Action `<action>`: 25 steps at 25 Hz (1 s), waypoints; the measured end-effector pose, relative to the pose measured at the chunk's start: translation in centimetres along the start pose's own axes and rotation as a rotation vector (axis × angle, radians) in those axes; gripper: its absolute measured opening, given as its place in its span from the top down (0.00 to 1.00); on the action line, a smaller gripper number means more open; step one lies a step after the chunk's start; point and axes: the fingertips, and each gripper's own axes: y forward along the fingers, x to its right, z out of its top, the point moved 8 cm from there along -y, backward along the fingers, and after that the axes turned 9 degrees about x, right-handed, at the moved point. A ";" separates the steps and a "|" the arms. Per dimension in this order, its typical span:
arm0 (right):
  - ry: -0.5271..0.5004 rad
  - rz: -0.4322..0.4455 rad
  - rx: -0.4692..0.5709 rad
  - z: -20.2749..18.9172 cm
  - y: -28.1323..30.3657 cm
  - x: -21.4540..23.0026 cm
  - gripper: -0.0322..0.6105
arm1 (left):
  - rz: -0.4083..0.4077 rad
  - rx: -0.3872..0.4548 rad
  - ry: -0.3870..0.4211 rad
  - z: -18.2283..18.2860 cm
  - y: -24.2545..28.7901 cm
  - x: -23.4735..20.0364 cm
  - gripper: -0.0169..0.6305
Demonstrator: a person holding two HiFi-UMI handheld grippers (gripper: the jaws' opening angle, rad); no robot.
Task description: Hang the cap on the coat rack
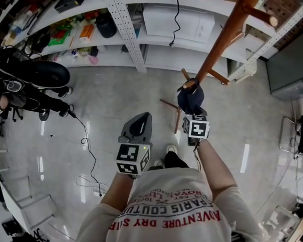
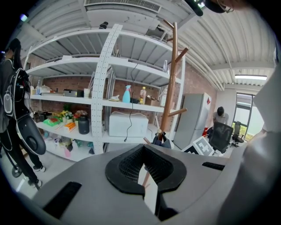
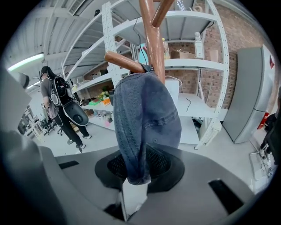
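mid frame on the brown wooden rack peg (image 3: pixel 125 61), my right gripper (image 3: pixel 134 182) pinches the blue denim cap (image 3: pixel 149 114); left gripper (image 2: pixel 145 173) closed, empty. next i let go.

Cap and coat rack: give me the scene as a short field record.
cap: blue denim, top against the peg
peg: brown wood, on the coat rack
right gripper: shut on the cap's lower edge
left gripper: shut, empty, apart from the rack
status: cap not yet released
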 end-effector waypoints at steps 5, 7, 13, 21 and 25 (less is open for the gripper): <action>0.040 0.008 0.043 0.7 -1.2 0.5 0.64 | -0.004 0.005 -0.005 0.1 -0.1 0.0 0.97; 0.069 0.008 0.078 1.3 -2.2 0.6 0.63 | -0.005 0.008 -0.009 0.2 -0.1 0.1 0.96; 0.142 0.012 0.190 3.8 -6.4 0.2 0.64 | -0.019 0.036 -0.007 1.0 -0.6 0.6 0.96; 0.144 -0.015 0.427 8.9 -13.6 -0.3 0.89 | -0.044 0.124 0.023 3.6 -2.2 1.8 0.96; 0.066 -0.014 0.506 10.6 -16.7 -1.4 0.91 | -0.056 0.156 0.033 4.8 -3.0 2.3 0.96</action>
